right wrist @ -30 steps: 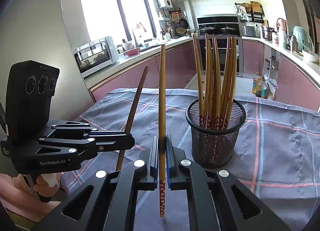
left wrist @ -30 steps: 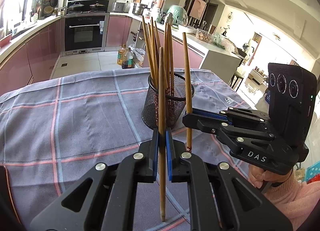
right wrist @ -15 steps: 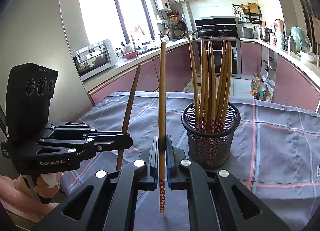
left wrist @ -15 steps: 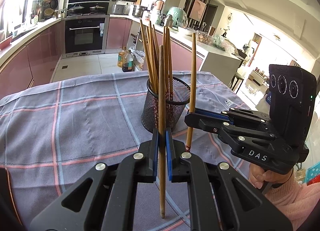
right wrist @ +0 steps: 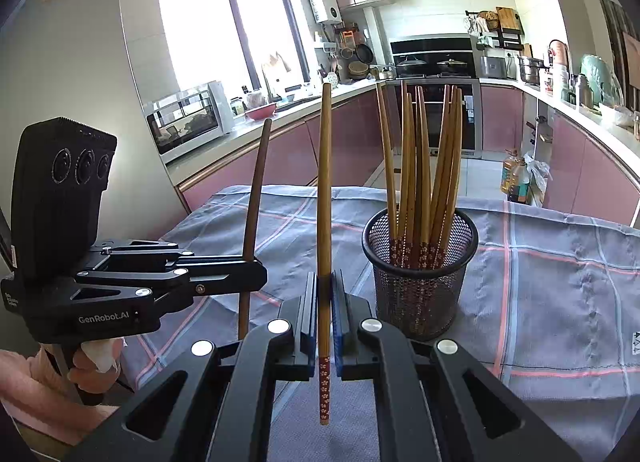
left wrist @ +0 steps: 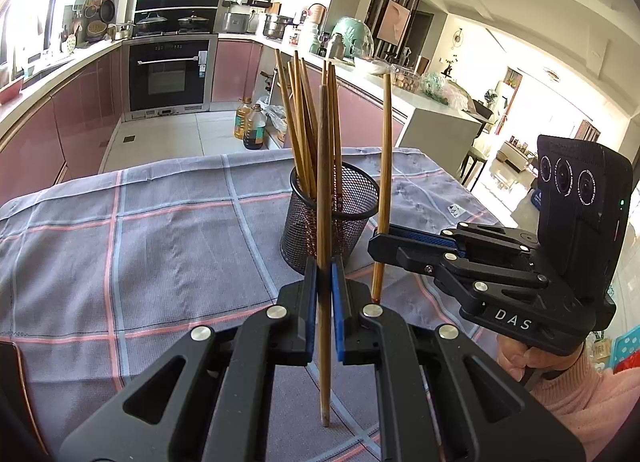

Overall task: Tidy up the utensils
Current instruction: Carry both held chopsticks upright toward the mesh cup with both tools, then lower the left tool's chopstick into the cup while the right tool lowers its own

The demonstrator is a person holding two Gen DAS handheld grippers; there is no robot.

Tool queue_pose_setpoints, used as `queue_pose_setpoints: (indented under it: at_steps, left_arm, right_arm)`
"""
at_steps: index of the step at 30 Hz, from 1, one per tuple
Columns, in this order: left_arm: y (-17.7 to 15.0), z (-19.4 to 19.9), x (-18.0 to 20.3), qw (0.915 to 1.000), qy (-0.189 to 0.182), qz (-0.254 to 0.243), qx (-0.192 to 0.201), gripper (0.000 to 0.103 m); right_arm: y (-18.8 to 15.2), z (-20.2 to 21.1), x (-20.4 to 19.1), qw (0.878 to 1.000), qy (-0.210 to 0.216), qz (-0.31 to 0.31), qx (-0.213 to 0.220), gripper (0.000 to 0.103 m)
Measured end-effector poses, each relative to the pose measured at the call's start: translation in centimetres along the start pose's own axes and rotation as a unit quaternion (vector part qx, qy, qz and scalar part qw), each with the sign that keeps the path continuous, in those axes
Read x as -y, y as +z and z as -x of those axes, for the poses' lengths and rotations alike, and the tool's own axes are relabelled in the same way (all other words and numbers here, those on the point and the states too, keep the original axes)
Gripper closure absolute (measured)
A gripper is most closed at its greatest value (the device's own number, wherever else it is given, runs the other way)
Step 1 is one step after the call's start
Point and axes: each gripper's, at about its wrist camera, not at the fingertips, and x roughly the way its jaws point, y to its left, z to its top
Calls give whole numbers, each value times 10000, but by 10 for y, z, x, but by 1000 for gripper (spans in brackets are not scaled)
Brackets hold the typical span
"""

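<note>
Item 1: my left gripper [left wrist: 324, 282], jaws closed on a plain dark-brown wooden chopstick [left wrist: 323, 222], held upright, its lower end hanging clear above the cloth.

Item 2: my right gripper [right wrist: 325, 302], jaws closed on a lighter bamboo chopstick with a red flower-patterned end [right wrist: 324, 222], also upright, patterned end down. In the left wrist view it stands just beside the cup's rim, outside it.

Item 3: round black wire-mesh cup [right wrist: 420, 282], standing on the worktop just beyond both grippers. It already carries a bundle of bamboo chopsticks [right wrist: 424, 166], patterned ends down, fanning a little at the top.

Progress, as I judge it: most of the set is stowed. The two sticks in my jaws remain to be lifted over the rim and dropped in. I see no loose utensils lying on the cloth, though the near edge is hidden by the grippers.

Item 4: worktop covered by a grey cloth with pink and pale-blue check lines [left wrist: 140, 254], flat, slightly creased at the far right.

Item 5: room. Kitchen with pink cabinet fronts [right wrist: 572, 166], a built-in black oven [left wrist: 168, 74] under a hob with lidded pans, a white microwave [right wrist: 188, 118] by a bright window, oil bottles [left wrist: 250, 128] on the floor.
</note>
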Motion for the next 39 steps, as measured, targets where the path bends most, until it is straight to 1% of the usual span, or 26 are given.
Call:
queue_pose_setpoints:
  at_steps: [39]
  left_arm:
    - [9, 2, 7, 9999, 28, -64, 98, 95]
  right_arm:
    - [8, 10, 6, 9997, -89, -33, 245, 97]
